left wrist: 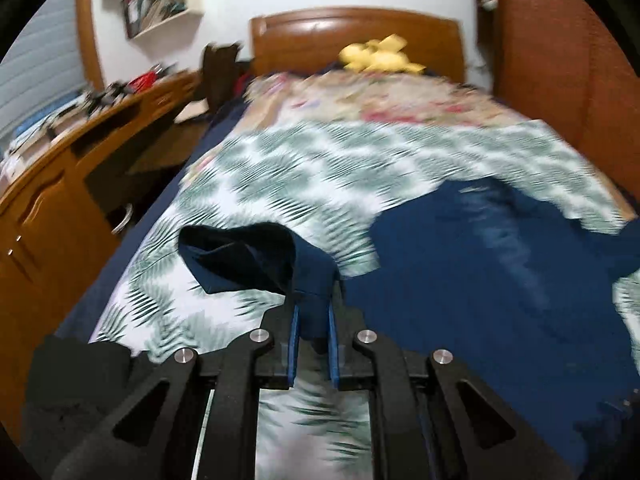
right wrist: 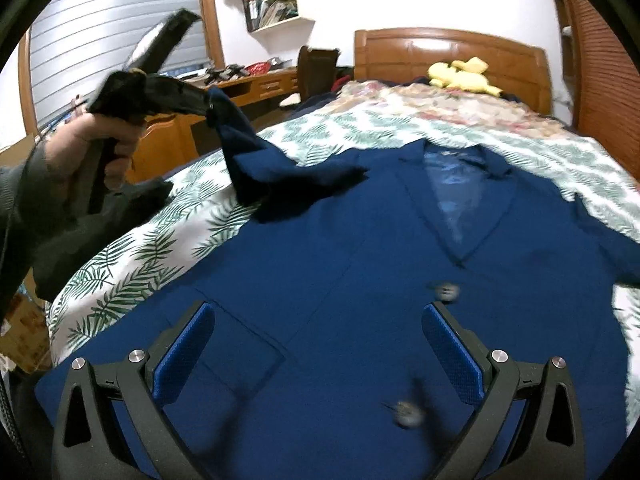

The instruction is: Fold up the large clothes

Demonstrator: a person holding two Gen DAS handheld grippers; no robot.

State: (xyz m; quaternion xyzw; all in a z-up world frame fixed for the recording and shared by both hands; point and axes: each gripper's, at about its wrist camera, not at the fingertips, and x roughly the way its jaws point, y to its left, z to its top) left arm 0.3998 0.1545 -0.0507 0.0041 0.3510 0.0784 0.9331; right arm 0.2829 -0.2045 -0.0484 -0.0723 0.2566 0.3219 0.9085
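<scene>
A navy blue jacket (right wrist: 340, 272) lies face up on the bed, collar toward the headboard, with two pale buttons down its front. My left gripper (left wrist: 314, 312) is shut on the cuff end of the jacket's sleeve (left wrist: 248, 260), which hangs folded over above the bedspread. In the right wrist view, a hand (right wrist: 80, 140) holds that left gripper (right wrist: 204, 106) raised at the left, and the sleeve (right wrist: 256, 160) stretches from it down to the jacket's shoulder. My right gripper (right wrist: 318, 310) hovers open over the jacket's lower front, nothing between its blue pads (right wrist: 188, 352).
A white bedspread with green leaves (right wrist: 132, 256) covers the bed; a floral blanket (right wrist: 440, 108) and a yellow plush toy (right wrist: 460, 74) lie by the wooden headboard (right wrist: 420, 52). A wooden desk (left wrist: 60, 168) runs along the left, a wooden slatted panel (left wrist: 560, 60) on the right.
</scene>
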